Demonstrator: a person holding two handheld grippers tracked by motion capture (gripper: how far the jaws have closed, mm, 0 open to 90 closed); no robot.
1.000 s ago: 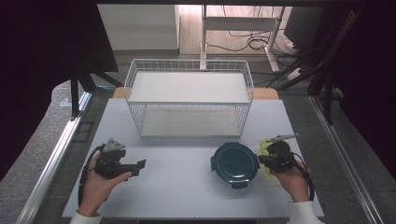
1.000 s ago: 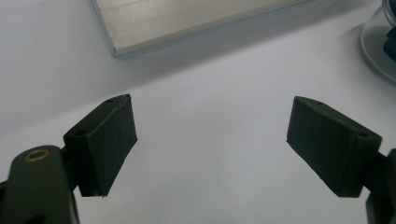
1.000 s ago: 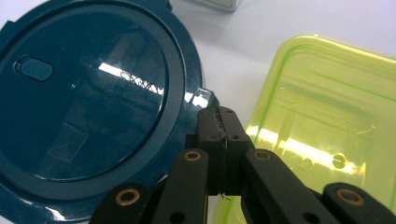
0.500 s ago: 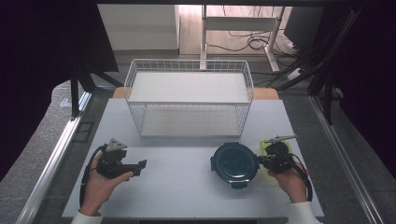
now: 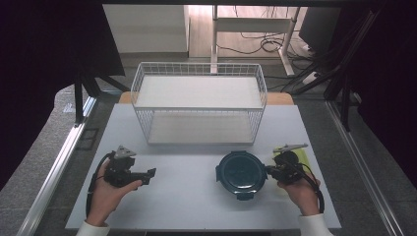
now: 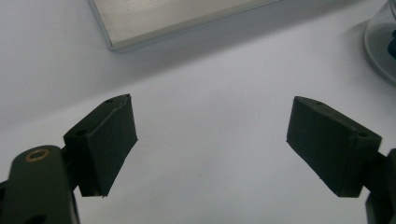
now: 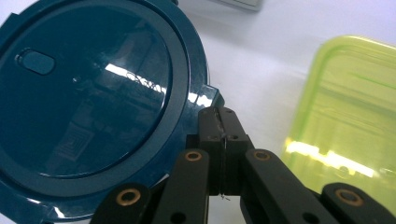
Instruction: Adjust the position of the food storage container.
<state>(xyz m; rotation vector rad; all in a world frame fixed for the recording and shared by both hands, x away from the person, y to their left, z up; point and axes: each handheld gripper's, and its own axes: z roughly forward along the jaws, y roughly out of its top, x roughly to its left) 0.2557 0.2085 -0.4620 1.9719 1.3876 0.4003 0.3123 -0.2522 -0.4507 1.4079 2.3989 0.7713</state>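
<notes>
At the near right of the table [image 5: 196,196], the right gripper [image 7: 223,122] is seen with its jaws closed at a side tab of the round dark-blue lidded container [image 5: 241,171]; whether the tab is pinched cannot be told. A yellow-green lid [image 7: 348,116] lies just right of it. The tab is best worked slowly, with the container kept flat. At near left, the left gripper [image 6: 210,140] is held with jaws wide apart and nothing between them, free to steady the container. Farther back stands the wire basket [image 5: 199,105].

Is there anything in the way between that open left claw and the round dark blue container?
Nothing visible. Between the left gripper and the round container lies only bare white table. The right gripper sits shut at the container's far side.
</notes>
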